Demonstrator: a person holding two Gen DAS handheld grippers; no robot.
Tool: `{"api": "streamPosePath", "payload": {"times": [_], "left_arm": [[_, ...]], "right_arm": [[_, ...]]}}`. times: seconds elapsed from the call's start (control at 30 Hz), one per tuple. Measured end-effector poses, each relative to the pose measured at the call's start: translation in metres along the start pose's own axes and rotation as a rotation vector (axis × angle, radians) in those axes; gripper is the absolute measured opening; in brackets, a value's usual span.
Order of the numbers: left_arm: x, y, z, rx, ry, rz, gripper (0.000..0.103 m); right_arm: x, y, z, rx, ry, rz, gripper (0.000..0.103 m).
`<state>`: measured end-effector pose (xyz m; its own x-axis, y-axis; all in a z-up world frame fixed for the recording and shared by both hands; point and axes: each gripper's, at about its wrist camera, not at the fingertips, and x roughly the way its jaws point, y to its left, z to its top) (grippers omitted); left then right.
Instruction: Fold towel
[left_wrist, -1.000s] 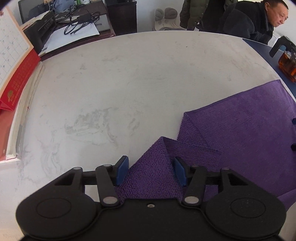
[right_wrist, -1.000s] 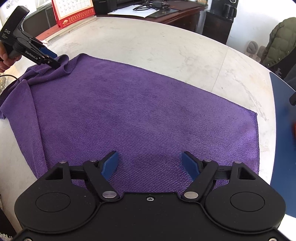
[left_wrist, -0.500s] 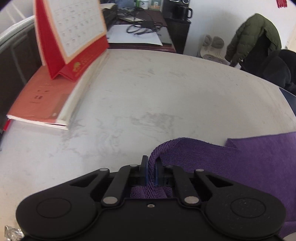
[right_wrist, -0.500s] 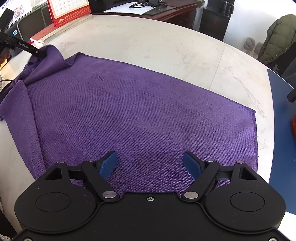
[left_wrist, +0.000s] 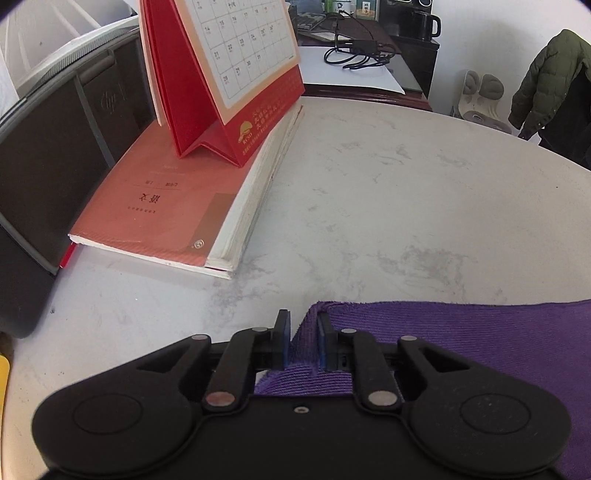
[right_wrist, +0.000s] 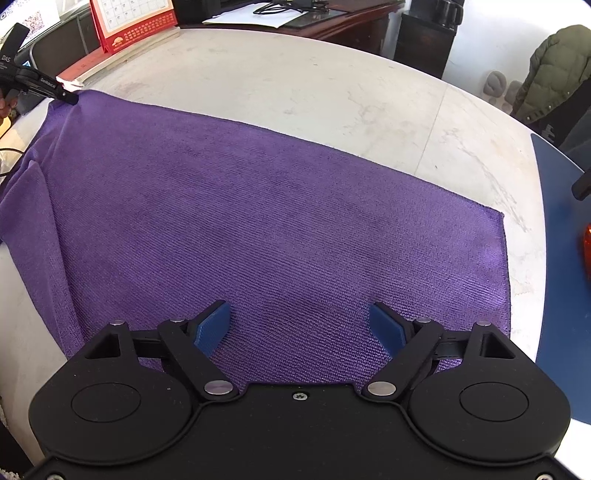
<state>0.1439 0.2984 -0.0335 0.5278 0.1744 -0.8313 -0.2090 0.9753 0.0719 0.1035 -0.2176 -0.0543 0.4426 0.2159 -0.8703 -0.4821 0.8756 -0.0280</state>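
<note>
The towel (right_wrist: 277, 221), purple, lies spread nearly flat on the pale table (right_wrist: 332, 85), covering most of the near part of it; its far edge runs diagonally from the far-left corner to the right corner. The left gripper (left_wrist: 303, 341) is at that far-left corner. Its jaws are opening, with a narrow gap between the blue pads (left_wrist: 284, 345); the towel corner stands up between them, and the fabric no longer appears pinched. In the right wrist view the left gripper (right_wrist: 70, 98) shows as a black tip touching the same corner, where the cloth rises in a small ridge. The left side of the towel has a lengthwise crease and hangs toward the table edge. The right gripper (right_wrist: 299, 326) hovers over the near-middle of the towel, jaws opening and set wide, with nothing between the pads except the flat cloth below. A red calendar (left_wrist: 229, 74) stands on a book (left_wrist: 173, 206) beyond the left gripper, apart from the towel. A green jacket (right_wrist: 554, 70) hangs behind the table.
</note>
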Motion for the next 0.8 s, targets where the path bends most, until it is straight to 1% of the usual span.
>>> {"api": "streamPosePath", "payload": {"times": [0.13,0.17,0.23,0.3,0.37,0.43,0.47,0.53,0.57,0.67,0.73,0.8], "left_arm": [[-0.004,0.011,0.014,-0.028,-0.027,0.089,0.018],[-0.006,0.014,0.016,-0.039,-0.031,0.1,0.018],[-0.022,0.019,0.017,-0.064,-0.048,0.099,0.018],[-0.043,0.017,0.012,-0.066,-0.066,0.082,0.022],[-0.069,0.011,0.001,-0.06,-0.084,0.041,0.032],[-0.1,0.0,-0.019,-0.046,-0.087,-0.029,0.034],[-0.108,-0.003,-0.027,-0.04,-0.081,-0.054,0.035],[-0.131,-0.018,-0.057,-0.025,-0.044,-0.131,0.035],[-0.138,-0.024,-0.073,-0.024,-0.025,-0.155,0.035],[-0.139,-0.043,-0.119,-0.014,0.059,-0.159,0.035],[-0.128,-0.053,-0.146,-0.038,0.123,-0.149,0.035],[-0.117,-0.055,-0.167,-0.062,0.157,-0.138,0.035]], "right_arm": [[0.0,0.001,0.0,0.004,-0.003,-0.004,0.084],[-0.001,0.001,-0.001,0.005,-0.003,-0.005,0.085],[-0.001,0.001,-0.001,0.006,-0.005,-0.006,0.085],[-0.001,0.0,-0.002,0.008,-0.008,-0.006,0.086],[-0.002,0.0,-0.003,0.011,-0.013,-0.006,0.088],[-0.002,0.0,-0.005,0.011,-0.021,-0.007,0.088],[-0.003,0.0,-0.006,0.011,-0.025,-0.008,0.088],[-0.004,0.0,-0.008,0.012,-0.035,-0.008,0.088],[-0.004,0.001,-0.009,0.011,-0.039,-0.008,0.088],[-0.005,0.001,-0.011,-0.001,-0.051,-0.006,0.088],[-0.006,0.001,-0.013,-0.015,-0.058,-0.006,0.088],[-0.007,0.002,-0.013,-0.034,-0.062,-0.008,0.088]]}}
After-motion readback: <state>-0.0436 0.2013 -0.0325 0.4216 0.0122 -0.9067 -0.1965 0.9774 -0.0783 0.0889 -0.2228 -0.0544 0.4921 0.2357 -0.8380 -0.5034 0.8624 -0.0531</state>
